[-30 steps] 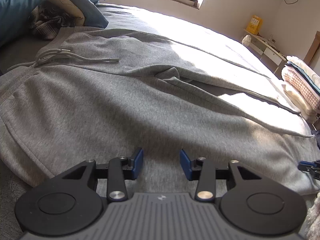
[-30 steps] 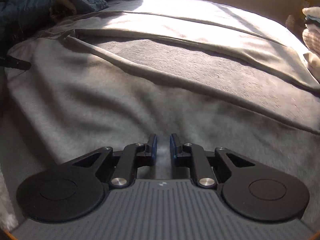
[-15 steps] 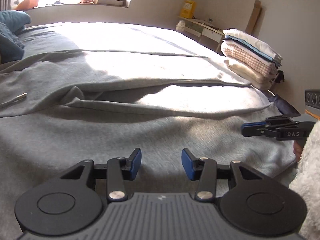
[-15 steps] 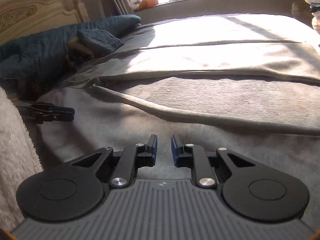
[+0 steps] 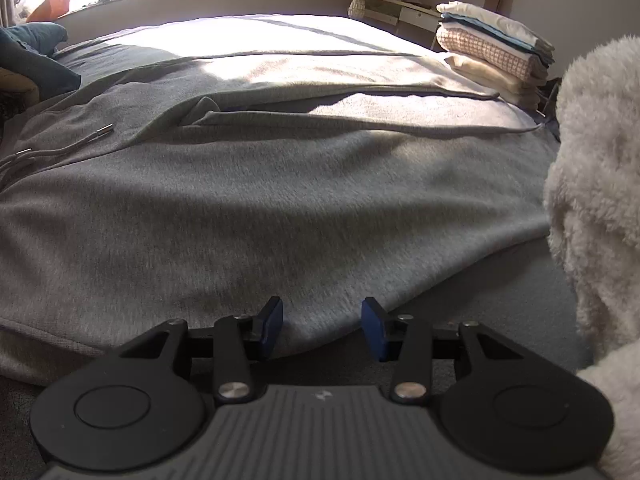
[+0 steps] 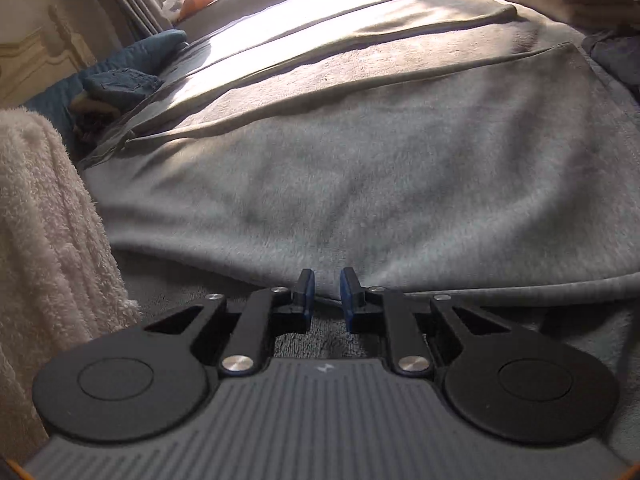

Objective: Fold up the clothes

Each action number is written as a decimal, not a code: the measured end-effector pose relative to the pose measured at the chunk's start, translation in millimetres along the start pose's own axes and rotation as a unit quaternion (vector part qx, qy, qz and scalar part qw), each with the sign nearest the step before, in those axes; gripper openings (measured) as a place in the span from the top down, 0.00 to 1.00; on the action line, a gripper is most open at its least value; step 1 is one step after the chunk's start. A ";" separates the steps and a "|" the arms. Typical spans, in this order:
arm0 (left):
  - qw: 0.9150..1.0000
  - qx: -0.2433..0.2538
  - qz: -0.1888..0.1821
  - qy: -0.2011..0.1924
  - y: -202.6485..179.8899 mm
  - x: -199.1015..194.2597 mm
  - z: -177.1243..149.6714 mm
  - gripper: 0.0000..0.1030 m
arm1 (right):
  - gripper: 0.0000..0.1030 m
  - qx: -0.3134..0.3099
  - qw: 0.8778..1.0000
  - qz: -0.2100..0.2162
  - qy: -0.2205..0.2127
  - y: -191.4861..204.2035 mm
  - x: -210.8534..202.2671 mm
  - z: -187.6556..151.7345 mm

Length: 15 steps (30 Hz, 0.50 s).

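Your left gripper (image 5: 322,328) hangs at the near edge of the grey sweatpants (image 5: 280,200); its blue pads (image 5: 270,326) stand well apart with nothing pinched between them, and the hem of the pants lies just past the tips. The pants are spread flat across the grey bed (image 5: 520,300); the waist with its drawstrings (image 5: 60,148) is off to the far left, and the legs run away to the right. A fluffy white sleeve (image 5: 592,184) fills the right side of the left wrist view. Far to the right, a stack of folded clothes (image 5: 492,48) sits by the bed; blue pillows (image 5: 32,60) lie at the far left, under the window. Your right gripper (image 6: 327,294) is at the near edge of the same pants (image 6: 360,168); its pads (image 6: 306,292) are close together with only a thin gap; the cloth edge lies at the tips, but you cannot tell if any of it is pinched. The fluffy sleeve (image 6: 44,220) shows on the left in the right wrist view.
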State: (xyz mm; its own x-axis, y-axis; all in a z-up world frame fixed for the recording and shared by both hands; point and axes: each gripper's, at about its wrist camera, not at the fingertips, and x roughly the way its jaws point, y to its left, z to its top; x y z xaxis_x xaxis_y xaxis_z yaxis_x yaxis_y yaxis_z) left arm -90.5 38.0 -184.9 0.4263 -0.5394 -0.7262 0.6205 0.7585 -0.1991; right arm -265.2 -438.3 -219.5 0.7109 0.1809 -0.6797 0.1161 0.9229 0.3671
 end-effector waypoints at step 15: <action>0.977 -0.158 -0.108 0.093 18.6 36.1 10.5 0.65 | 0.85 0.035 0.995 0.052 0.076 20.0 39.0 -13.7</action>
State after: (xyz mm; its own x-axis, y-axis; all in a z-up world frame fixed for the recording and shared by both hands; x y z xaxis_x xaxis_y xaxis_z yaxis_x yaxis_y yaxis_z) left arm -56.7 28.8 -207.9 0.1633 -0.6455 -0.7461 0.4358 0.7257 -0.5325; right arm -244.7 -408.2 -247.4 0.6096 0.3277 -0.7218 0.1004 0.8713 0.4803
